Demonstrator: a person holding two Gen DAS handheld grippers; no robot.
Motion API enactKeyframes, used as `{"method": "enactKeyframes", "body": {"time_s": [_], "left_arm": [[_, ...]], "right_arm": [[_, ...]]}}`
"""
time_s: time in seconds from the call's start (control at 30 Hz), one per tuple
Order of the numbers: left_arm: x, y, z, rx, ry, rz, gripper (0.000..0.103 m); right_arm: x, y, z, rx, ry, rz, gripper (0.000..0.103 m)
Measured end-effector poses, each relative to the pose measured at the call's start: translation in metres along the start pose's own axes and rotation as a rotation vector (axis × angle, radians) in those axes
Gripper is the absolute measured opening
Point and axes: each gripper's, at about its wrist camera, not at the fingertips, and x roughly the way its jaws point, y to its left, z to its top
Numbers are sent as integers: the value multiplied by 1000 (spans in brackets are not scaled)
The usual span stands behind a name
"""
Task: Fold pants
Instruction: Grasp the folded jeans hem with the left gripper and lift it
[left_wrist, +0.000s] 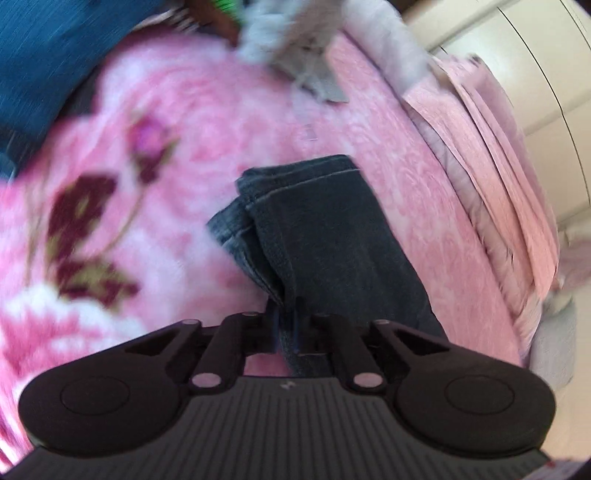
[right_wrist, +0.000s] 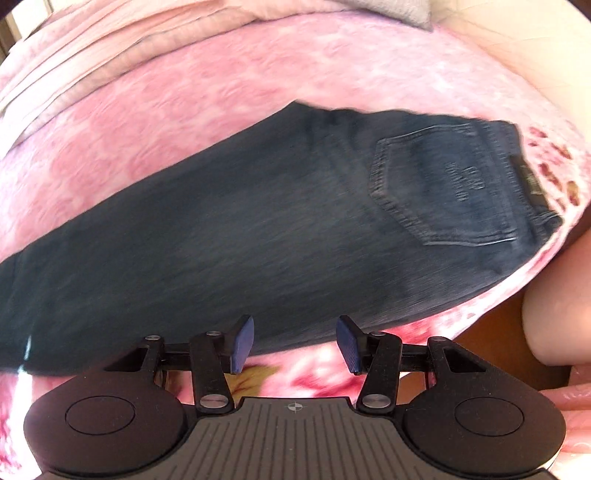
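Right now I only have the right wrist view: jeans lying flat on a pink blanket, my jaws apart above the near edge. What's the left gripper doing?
Observer: The left gripper is shut on the jeans, pinching a leg edge near the hem end.
Operator: Are the leg ends lined up?
Observer: Not quite. In the left wrist view one hem sticks out sideways past the other.
Operator: Anything else on the bed at that end?
Observer: Yes, a grey cloth lies beyond the hems, apart from the jeans, and a blue cloth sits at the far corner of the pink blanket.
Operator: And the right gripper?
Observer: Open, nothing between its pads.
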Motion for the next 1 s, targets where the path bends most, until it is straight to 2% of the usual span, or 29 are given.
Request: {"method": "enactKeyframes", "body": {"time_s": [0.13,0.2,0.3,0.4,0.57,0.6,0.67,0.73,0.77,0.83,0.93,1.0], "left_arm": [[-14,-48,6,200,-53,10,2],[-27,-84,5,338,-91,8,2],[-52,-149,-10,583,-159,-66,1],[-76,-216,-43,783,-180,-208,1],[-87,-301,-142,1055,-90,-474,1],[-80,-309,-166,1090,-50,-508,2],[-52,-317,-214,1133,99,-550,7],[-17,-313,-259,1178,273,-505,14],[1,-306,-277,1201,343,-454,15],[20,-291,-295,1223,418,-334,17],[8,-278,-271,1120,401,-321,18],[-8,-270,-249,1071,351,-301,21]], "right_arm": [[-8,-27,6,49,-30,-38,47],[-12,-42,7,71,-41,-52,47],[-16,-64,10,100,-56,-69,47],[-24,-86,12,142,-75,-78,47],[-34,-126,10,209,-103,-66,47],[-33,-132,9,218,-101,-66,47],[-31,-143,6,234,-89,-62,47],[-27,-152,1,244,-68,-43,47],[-24,-154,0,248,-58,-30,47],[-21,-157,-3,260,-50,22,47],[-16,-151,-4,300,-78,176,47],[-7,-141,-3,337,-78,309,47]]}}
